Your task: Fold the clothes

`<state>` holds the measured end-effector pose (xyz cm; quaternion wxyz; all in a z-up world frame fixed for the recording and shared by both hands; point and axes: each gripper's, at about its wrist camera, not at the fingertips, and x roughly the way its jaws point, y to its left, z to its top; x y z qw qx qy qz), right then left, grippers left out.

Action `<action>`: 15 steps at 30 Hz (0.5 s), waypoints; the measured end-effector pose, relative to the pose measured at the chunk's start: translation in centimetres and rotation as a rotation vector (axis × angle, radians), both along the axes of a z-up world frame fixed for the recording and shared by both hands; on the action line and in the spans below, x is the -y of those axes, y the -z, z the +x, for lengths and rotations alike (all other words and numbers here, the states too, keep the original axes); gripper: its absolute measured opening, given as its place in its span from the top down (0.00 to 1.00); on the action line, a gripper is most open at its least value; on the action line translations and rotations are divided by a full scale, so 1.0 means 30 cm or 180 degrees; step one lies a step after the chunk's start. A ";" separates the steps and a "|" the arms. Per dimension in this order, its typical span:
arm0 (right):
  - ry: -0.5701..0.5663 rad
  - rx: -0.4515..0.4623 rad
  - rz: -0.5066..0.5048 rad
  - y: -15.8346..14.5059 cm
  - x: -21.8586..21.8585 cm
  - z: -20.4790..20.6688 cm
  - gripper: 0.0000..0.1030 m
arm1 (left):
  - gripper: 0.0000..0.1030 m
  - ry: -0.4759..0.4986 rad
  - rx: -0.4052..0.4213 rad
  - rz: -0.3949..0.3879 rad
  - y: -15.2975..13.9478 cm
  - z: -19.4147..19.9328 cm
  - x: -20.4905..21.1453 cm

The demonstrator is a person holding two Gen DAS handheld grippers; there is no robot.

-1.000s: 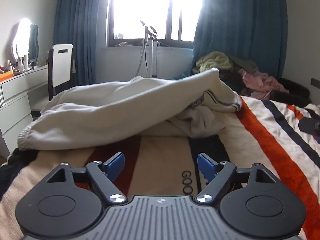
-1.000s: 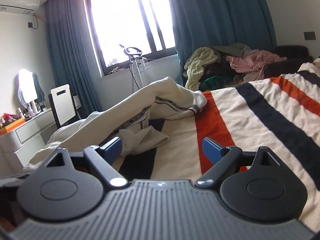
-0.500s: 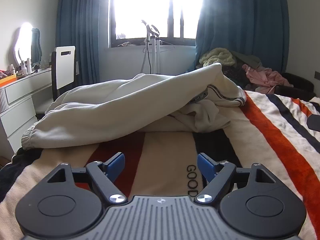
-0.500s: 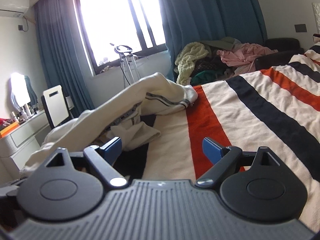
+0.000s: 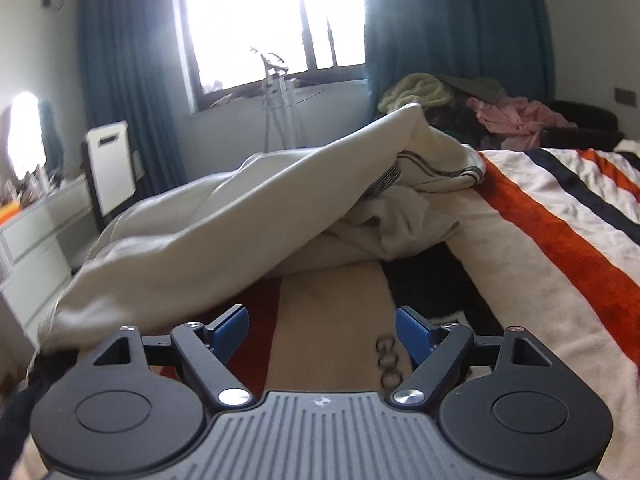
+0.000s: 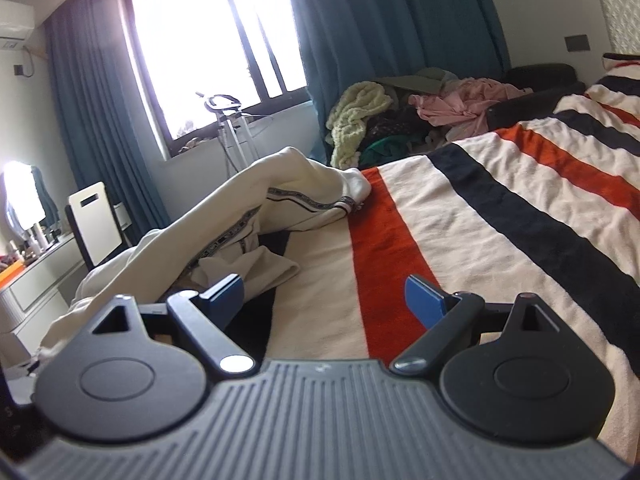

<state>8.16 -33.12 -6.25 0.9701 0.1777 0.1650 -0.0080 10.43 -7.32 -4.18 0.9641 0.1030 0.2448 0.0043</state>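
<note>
A cream pair of track trousers with a dark patterned side stripe (image 5: pixel 224 232) lies crumpled across the near left part of the striped bed blanket (image 5: pixel 540 248). My left gripper (image 5: pixel 322 320) hovers low over the blanket just short of the cream cloth. Its jaws are opening and nothing is between its blue pads. In the right wrist view the same trousers (image 6: pixel 248 196) lie ahead to the left on the blanket (image 6: pixel 480 216). My right gripper (image 6: pixel 324 290) stands open and empty above the orange stripe, its left pad close to a loose cream fold.
A heap of other clothes (image 5: pixel 500 116) (image 6: pixel 400 116) lies beyond the bed's far edge under the blue curtain. A white-backed chair (image 5: pixel 108 160) (image 6: pixel 94 220) and a white dresser (image 5: pixel 36 248) stand left of the bed. A metal stand (image 5: pixel 280 92) is below the window.
The left gripper has come closer to the cream trousers and rolled, so its view now tilts. The right gripper's view has rolled a little; the trousers lie as before.
</note>
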 end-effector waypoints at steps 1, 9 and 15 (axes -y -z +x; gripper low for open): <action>0.0029 -0.0011 0.0016 0.002 0.005 0.001 0.13 | 0.17 -0.0018 -0.0009 0.0018 -0.004 0.033 0.004; 0.0202 -0.0316 0.0315 0.044 0.061 0.049 0.13 | 0.17 0.0084 0.0050 0.0228 -0.086 0.339 0.152; 0.0205 -0.0464 0.0734 0.093 0.116 0.108 0.13 | 0.17 0.0200 0.0151 0.0531 -0.146 0.576 0.358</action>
